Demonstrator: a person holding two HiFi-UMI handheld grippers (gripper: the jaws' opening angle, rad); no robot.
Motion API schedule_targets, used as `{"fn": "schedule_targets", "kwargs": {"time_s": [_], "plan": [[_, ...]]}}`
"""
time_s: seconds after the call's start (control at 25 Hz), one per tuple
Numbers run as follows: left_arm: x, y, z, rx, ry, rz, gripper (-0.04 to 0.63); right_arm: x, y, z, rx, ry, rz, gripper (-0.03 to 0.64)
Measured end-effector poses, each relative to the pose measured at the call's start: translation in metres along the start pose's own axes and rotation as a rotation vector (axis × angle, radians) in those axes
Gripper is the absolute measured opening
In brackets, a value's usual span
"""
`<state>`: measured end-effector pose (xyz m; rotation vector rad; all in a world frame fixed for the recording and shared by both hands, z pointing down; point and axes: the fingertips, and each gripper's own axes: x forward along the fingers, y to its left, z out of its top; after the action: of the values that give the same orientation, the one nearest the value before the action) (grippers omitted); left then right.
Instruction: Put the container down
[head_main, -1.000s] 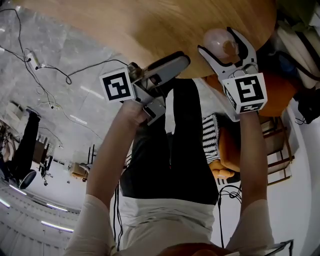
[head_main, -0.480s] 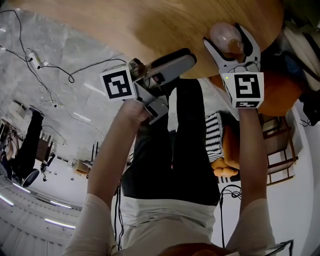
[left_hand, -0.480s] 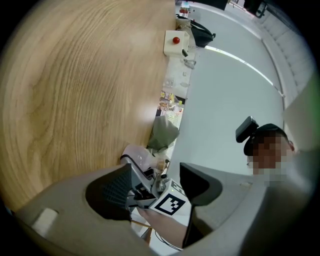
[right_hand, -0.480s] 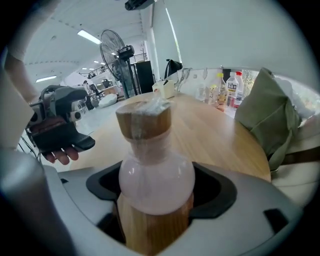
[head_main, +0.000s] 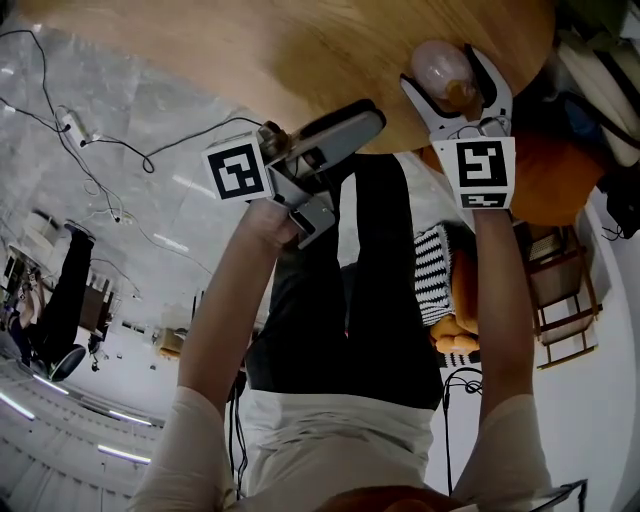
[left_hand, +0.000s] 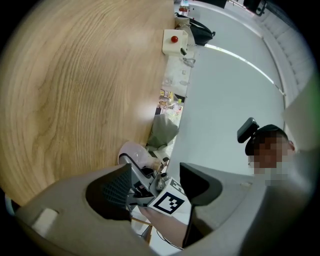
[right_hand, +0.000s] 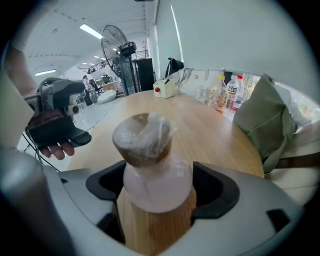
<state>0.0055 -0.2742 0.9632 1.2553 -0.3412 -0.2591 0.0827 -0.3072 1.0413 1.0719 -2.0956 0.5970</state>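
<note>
The container (right_hand: 156, 177) has not been let go yet. Its wide pink body is pinched between the fingers (right_hand: 216, 189) of the right gripper (head_main: 450, 76). It is kept upright, with the brown stopper on top, over the near edge of the wooden bench (head_main: 250, 50). Whether its bottom touches the bench cannot be told. Putting it down and letting go seem to be left. The right arm is stretched forward. The left gripper (left_hand: 156, 175) is held beside it, pointed at the container, with fingers spread and nothing between them.
</note>
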Motion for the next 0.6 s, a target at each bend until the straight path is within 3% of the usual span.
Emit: {"fn": "schedule_targets", "kwargs": {"time_s": [0.32,0.44,0.6], "plan": [[-0.018,-0.050,-0.011,0.049,0.018,0.023,0.295,-0.051,0.011,0.034,0.032,-0.001,-0.052,0.405],[-0.024,-0.074,-0.020,0.114,0.017,0.050,0.293,-0.076,0.018,0.048,0.038,-0.009,-0.072,0.403],[-0.031,-0.117,-0.020,0.261,0.036,0.071,0.281,-0.112,0.026,0.081,0.040,-0.058,-0.117,0.378]]}}
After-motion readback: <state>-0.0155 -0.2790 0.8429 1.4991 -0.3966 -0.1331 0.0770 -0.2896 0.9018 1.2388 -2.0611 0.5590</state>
